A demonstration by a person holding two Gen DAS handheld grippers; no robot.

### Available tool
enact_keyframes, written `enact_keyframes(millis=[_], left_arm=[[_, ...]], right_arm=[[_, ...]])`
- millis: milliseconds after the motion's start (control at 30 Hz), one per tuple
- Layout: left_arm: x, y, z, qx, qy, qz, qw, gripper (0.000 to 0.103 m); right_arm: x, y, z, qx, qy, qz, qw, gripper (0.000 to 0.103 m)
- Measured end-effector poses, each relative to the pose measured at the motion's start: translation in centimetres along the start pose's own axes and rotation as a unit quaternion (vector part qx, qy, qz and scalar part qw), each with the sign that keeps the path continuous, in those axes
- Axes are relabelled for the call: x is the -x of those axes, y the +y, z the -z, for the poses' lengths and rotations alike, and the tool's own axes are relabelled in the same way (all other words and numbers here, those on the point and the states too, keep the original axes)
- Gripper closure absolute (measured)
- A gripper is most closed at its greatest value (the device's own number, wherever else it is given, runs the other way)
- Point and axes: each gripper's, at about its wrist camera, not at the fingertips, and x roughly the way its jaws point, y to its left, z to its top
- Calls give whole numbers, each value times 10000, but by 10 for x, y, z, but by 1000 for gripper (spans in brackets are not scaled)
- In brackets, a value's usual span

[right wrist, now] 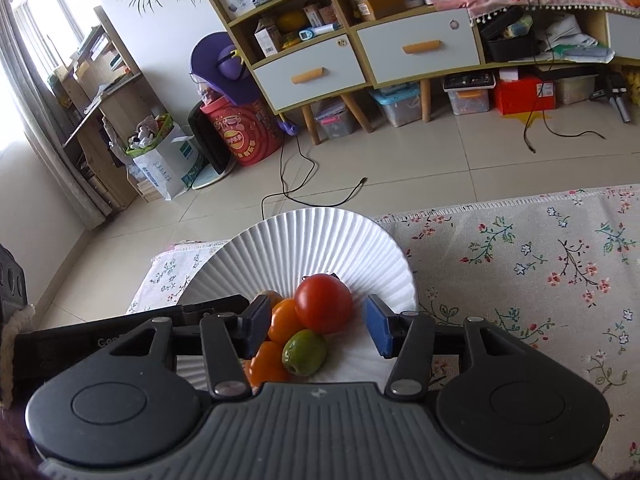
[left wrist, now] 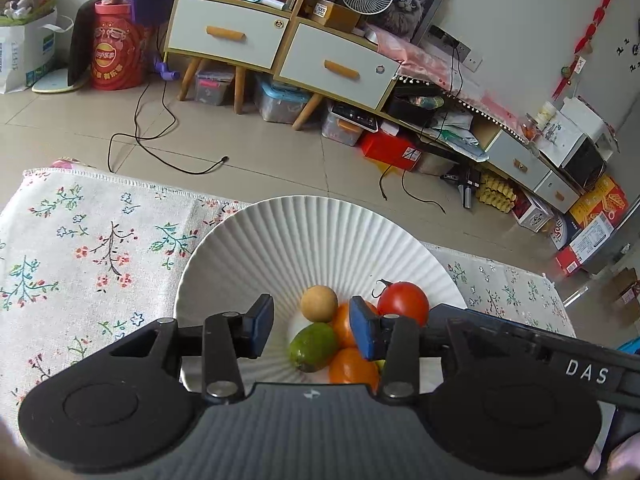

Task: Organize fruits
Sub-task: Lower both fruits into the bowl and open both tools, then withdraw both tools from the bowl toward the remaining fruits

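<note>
Both jaws spread wide, we hold the left gripper (left wrist: pixel 312 330) and right gripper (right wrist: pixel 318 326) over the ribbed white plate (right wrist: pixel 320 236). Its tomato (right wrist: pixel 324 303), two oranges (right wrist: pixel 283 320), tan fruit (left wrist: pixel 319 303) and lime (right wrist: pixel 305 352), long axis slanted, cluster touching. Floral tablecloth (right wrist: pixel 520 264) lies bare rightward.

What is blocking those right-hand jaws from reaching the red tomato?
Nothing visible. The right gripper is open, and the red tomato sits on the fruit pile in the white plate, exposed between its jaws.
</note>
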Motion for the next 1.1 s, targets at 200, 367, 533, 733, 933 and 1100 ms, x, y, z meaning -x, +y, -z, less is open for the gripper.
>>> enact_keyframes(millis=[200, 367, 533, 733, 933, 1100], left_arm=[[27, -1, 5, -50, -118, -95, 9999, 54], [47, -1, 12, -159, -208, -213, 9994, 45], [62, -3, 22, -278, -196, -338, 9989, 40], [78, -9, 36, -593, -222, -527, 9966, 24], [92, -11, 53, -755, -126, -604, 9952, 15], [102, -11, 68, -834, -69, -684, 9941, 7]], right_arm=[[19, 7, 1, 73, -15, 139, 9999, 42], [31, 10, 5, 96, 5, 230, 9997, 37], [43, 15, 10, 167, -2, 264, 9995, 31], [56, 21, 19, 275, 6, 273, 9992, 24], [66, 26, 28, 386, 22, 265, 9989, 18], [73, 29, 35, 485, 10, 231, 9986, 13]])
